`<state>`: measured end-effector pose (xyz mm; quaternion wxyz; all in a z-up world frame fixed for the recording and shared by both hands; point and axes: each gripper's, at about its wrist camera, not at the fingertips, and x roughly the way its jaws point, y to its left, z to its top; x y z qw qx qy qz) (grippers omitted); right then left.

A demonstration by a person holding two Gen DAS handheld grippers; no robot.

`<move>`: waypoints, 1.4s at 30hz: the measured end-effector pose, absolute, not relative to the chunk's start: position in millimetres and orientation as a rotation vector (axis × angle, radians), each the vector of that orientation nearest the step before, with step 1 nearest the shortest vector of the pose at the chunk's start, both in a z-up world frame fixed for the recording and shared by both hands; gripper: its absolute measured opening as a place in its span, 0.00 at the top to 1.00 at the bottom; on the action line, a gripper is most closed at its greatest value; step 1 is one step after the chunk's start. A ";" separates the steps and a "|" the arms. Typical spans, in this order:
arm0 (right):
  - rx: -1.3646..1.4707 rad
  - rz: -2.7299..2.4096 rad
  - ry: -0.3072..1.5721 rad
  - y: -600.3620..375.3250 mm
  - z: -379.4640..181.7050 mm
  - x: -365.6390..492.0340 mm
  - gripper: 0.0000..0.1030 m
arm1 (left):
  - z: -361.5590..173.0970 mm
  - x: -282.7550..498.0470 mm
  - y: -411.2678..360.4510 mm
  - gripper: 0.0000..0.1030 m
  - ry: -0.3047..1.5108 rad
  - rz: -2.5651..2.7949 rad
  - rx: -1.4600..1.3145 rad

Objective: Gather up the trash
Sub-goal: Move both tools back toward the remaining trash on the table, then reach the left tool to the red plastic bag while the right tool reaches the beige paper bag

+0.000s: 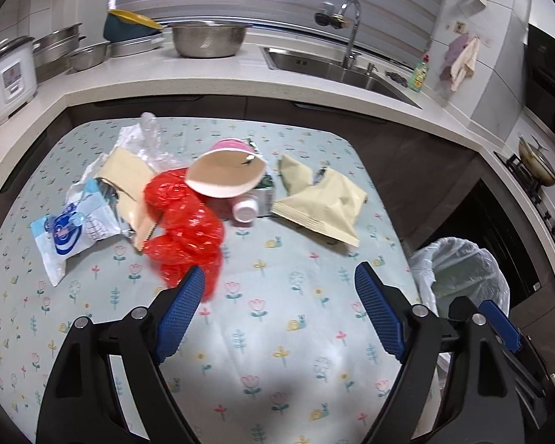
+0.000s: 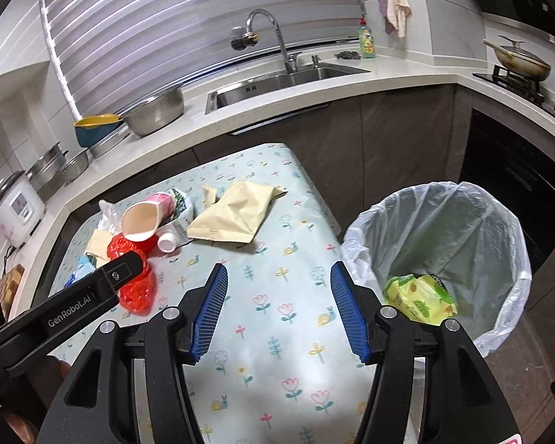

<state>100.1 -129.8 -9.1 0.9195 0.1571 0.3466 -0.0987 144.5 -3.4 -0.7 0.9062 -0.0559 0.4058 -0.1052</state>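
I am looking down at a table (image 1: 277,333) covered with a pale cloth printed with small flowers and snails. Litter is lying in a cluster toward its far side. A crumpled red plastic bag (image 1: 185,229) is sitting left of centre, with a blue and white wrapper (image 1: 70,233) and a beige card (image 1: 125,181) lying to its left. A paper cup (image 1: 227,174) is lying on its side, its rim touching the red bag. A small white bottle (image 1: 245,210) is lying just beside the cup. A beige packet (image 1: 322,203) is lying to the right, near the table's edge.
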 end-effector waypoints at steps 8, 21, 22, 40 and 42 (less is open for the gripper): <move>0.313 -0.172 0.746 -107.5 -21.6 122.4 0.42 | -12.5 158.9 29.1 0.23 0.863 -0.155 -0.154; 0.300 -0.149 0.796 -90.0 -40.5 174.5 0.39 | -43.3 195.1 58.7 0.16 0.922 -0.084 -0.182; 0.301 -0.149 0.796 -90.2 -41.4 179.3 0.38 | -45.4 197.6 59.6 0.15 0.926 -0.082 -0.187; 0.325 -0.195 0.828 -101.0 -68.5 277.4 0.22 | -78.7 247.6 59.3 0.25 1.031 -0.108 -0.220; 0.331 -0.197 0.841 -102.5 -74.6 286.4 0.21 | -81.0 250.2 57.5 0.33 1.044 -0.122 -0.220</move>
